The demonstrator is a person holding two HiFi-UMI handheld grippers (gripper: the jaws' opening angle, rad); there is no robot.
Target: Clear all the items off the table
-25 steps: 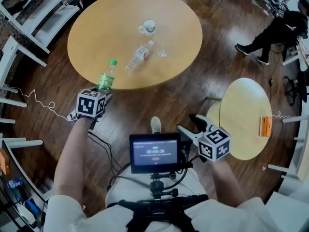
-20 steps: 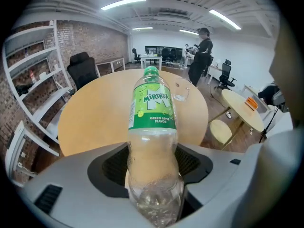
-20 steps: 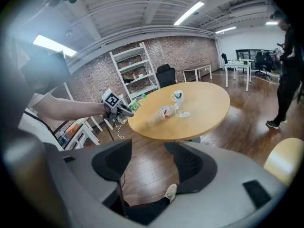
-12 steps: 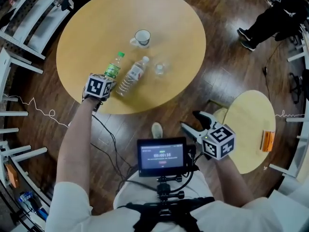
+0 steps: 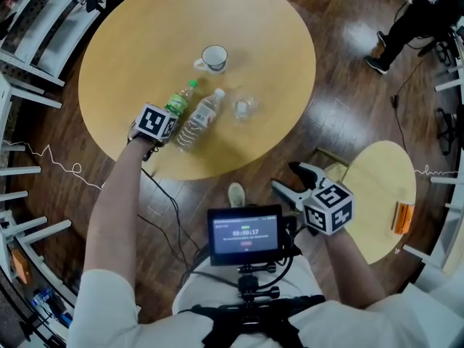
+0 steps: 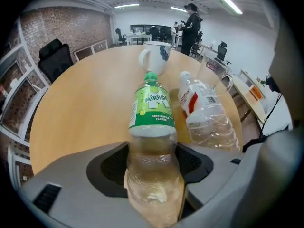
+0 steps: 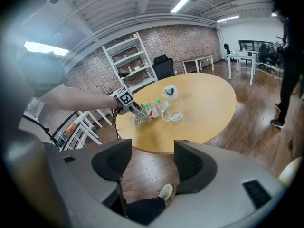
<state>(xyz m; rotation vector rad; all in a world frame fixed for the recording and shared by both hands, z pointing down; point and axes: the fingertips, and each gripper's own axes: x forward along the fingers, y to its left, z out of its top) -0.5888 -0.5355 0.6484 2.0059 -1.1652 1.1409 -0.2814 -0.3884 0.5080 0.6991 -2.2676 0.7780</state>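
Note:
My left gripper (image 5: 170,113) holds a green-label soda bottle (image 5: 181,98) low over the round wooden table (image 5: 261,35). In the left gripper view its pads press the bottle's (image 6: 151,122) clear lower body, and the left gripper's (image 6: 152,164) jaws are opening slightly. A clear water bottle (image 5: 199,118) lies on its side just right of it. Beyond stand a white mug (image 5: 213,57) and a small clear glass (image 5: 244,108). My right gripper (image 5: 288,180) hangs open and empty over the floor, off the table's near edge; its jaws stand apart in the right gripper view (image 7: 151,167).
A small round side table (image 5: 380,194) with an orange object (image 5: 401,218) stands at the right. White shelving (image 5: 43,20) lines the left. A seated person's legs (image 5: 417,17) show at the top right. A monitor rig (image 5: 245,234) sits at my chest.
My left gripper has carried the green bottle from the table's near edge in over the tabletop, beside the lying water bottle. The right gripper has barely moved.

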